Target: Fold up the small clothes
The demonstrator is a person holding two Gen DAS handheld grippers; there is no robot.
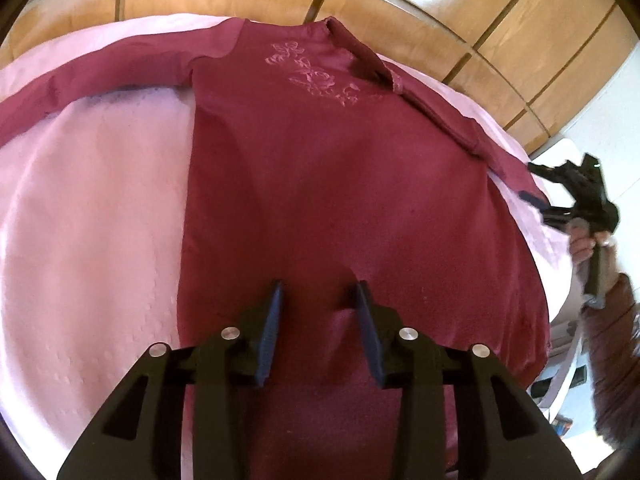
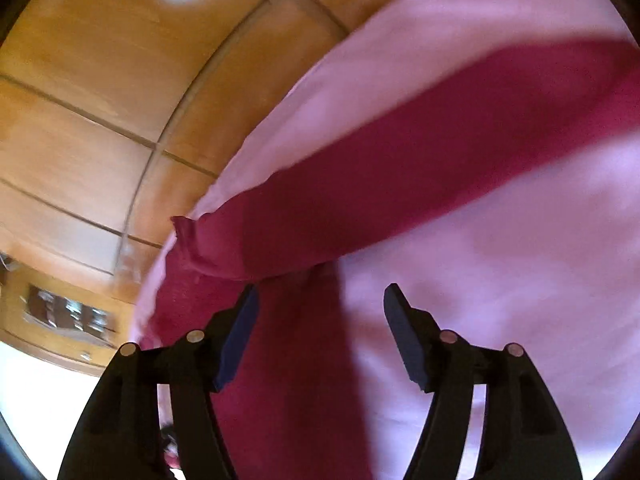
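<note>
A dark red long-sleeved garment (image 1: pixel 320 168) with pink embroidery (image 1: pixel 312 72) on the chest lies flat on a pink cloth (image 1: pixel 92 200). Its left sleeve (image 1: pixel 80 88) stretches out to the left; its right sleeve (image 1: pixel 436 108) is folded along the side. My left gripper (image 1: pixel 319 292) is open, over the garment's lower part, with a raised fold of fabric between its fingers. My right gripper (image 2: pixel 320 296) is open above a sleeve (image 2: pixel 400 176) and its cuff (image 2: pixel 192 240). The right gripper also shows in the left wrist view (image 1: pixel 560 192), at the garment's right edge.
Orange-brown floor tiles (image 1: pixel 440 8) surround the pink-covered surface. A wooden cabinet (image 2: pixel 68 312) stands far off in the right wrist view. The person's hand and sleeve (image 1: pixel 608 288) are at the right edge.
</note>
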